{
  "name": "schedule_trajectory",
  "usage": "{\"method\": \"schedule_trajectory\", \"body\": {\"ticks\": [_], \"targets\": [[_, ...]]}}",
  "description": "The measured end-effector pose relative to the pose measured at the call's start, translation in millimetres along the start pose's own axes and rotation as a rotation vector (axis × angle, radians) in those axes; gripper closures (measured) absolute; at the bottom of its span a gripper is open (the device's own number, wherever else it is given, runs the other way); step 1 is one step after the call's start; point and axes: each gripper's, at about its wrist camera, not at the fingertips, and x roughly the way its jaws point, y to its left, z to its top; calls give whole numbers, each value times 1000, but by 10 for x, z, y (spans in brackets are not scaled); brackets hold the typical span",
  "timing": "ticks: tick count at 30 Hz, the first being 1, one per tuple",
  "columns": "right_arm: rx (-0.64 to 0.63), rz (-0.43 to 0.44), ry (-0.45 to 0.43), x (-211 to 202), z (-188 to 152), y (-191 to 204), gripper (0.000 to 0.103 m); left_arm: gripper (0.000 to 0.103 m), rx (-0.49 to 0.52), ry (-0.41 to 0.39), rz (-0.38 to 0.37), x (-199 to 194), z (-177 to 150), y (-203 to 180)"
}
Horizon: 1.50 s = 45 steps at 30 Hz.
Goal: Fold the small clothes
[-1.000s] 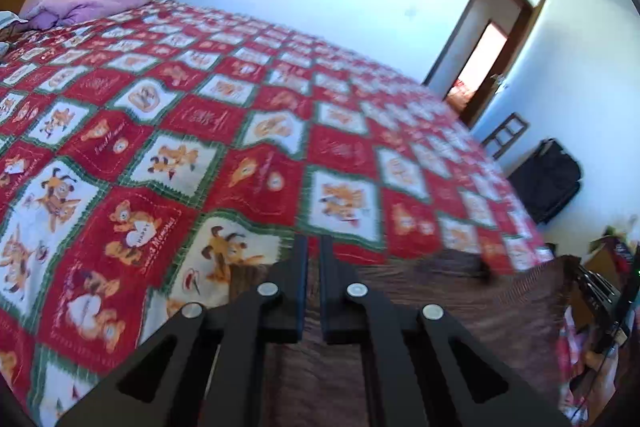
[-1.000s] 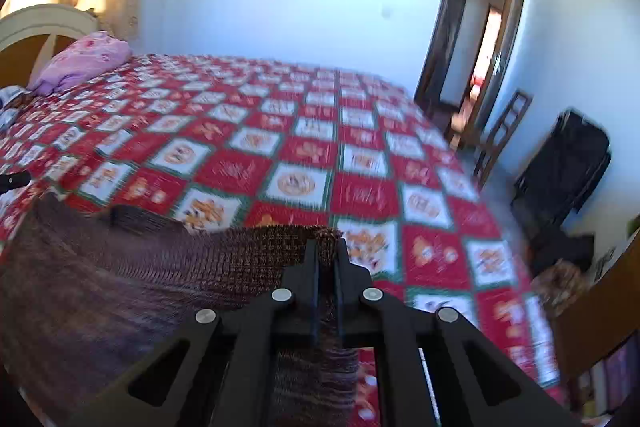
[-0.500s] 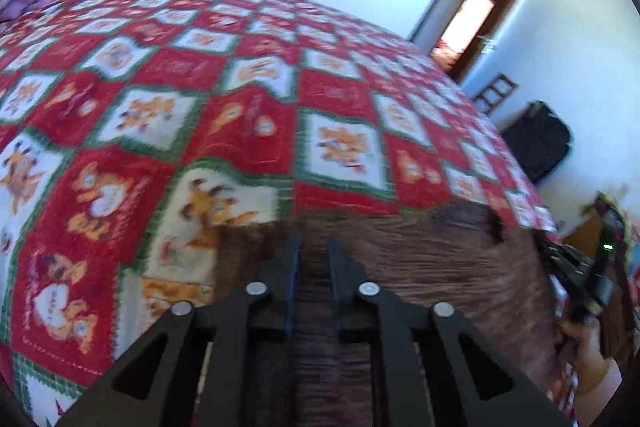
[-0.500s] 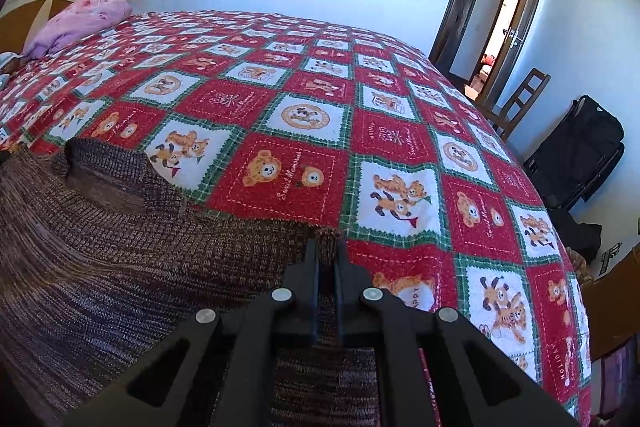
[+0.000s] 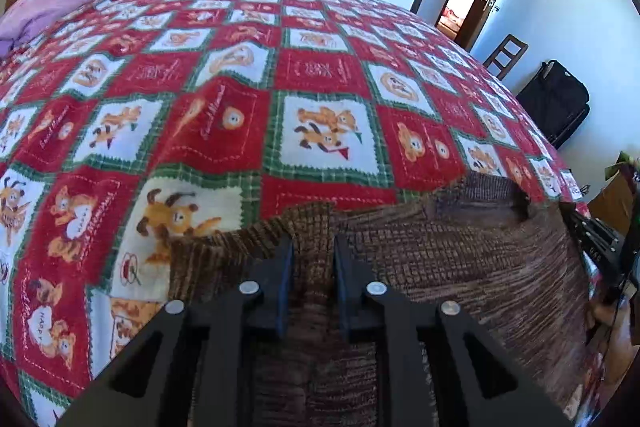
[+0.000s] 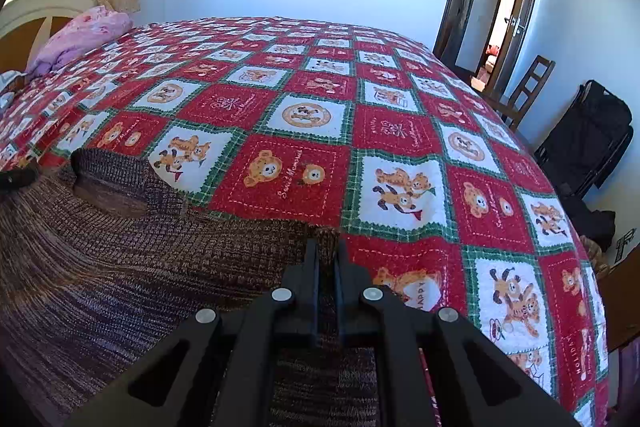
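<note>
across the red teddy-bear bedspread (image 5: 320, 75) a brown knit sweater (image 5: 460, 267) lies spread at 6 o'clock, collar toward 12. it looks soft, floppy and stretchy, light enough to lift by its shoulder corners. the left gripper (image 5: 313, 259) straddles one shoulder edge, jaws slightly parted around the knit; the right gripper (image 6: 327, 255) pinches the other, jaws pressed nearly together on the fabric.

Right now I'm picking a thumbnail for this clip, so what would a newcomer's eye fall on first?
First the red, white and green teddy-bear bedspread, which fills nearly the whole view. Next the brown knitted sweater spread on its near edge, neckline toward the far side, with the right gripper pinching one shoulder and the left gripper astride the other. A pink pillow lies by the headboard.
</note>
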Motion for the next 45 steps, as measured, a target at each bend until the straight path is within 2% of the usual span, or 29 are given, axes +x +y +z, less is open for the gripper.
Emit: {"method": "schedule_trajectory", "body": {"ticks": [4,8,11,13,14,16,17,18,22,25,27,29,31,32,33,36,41,43,45], "targets": [[7,-12,-10,-40,-4,-4,97,90,-8,-61,-13,-137,-17,12],[-1,-16,-75,-331,114,22,97,91,-70,-146,-36,-360,8,84],[20,12,-142,-550,302,17,97,91,-84,-183,-4,-387,97,118],[-4,-30,-149,-509,385,74,97,91,-106,-187,29,-320,134,171],[-32,-67,-136,-402,387,121,97,91,-106,-177,43,-261,127,183],[-57,-90,-71,-116,308,164,97,91,-101,-94,79,-40,77,201],[-66,-98,-23,74,210,180,97,90,-114,-51,79,52,59,225],[-79,-101,64,289,134,197,97,89,-121,-47,77,78,55,236],[-95,-118,72,331,176,218,96,85,-69,-31,150,115,91,147],[-108,-148,68,326,184,245,92,76,-27,-33,230,96,100,70],[-97,-169,55,255,201,223,90,67,-33,-39,245,-14,91,88],[-70,-220,-26,-49,220,193,90,63,-19,-65,233,-235,21,87],[-55,-240,-130,-477,168,239,85,47,27,-103,250,-489,-118,19],[-59,-218,-147,-674,113,290,75,36,39,-125,262,-626,-221,-28],[-58,-178,-138,-767,58,328,68,34,40,-140,251,-706,-292,-61],[-27,-37,-65,-919,-250,458,68,33,36,-147,160,-901,-575,-207],[55,4,69,-824,-858,460,68,33,-10,-98,136,-999,-992,-254],[103,10,59,-922,-908,386,68,33,-52,-81,118,-1051,-1181,-178],[143,27,74,-933,-953,338,68,33,-79,-72,141,-1084,-1343,-104]]}}
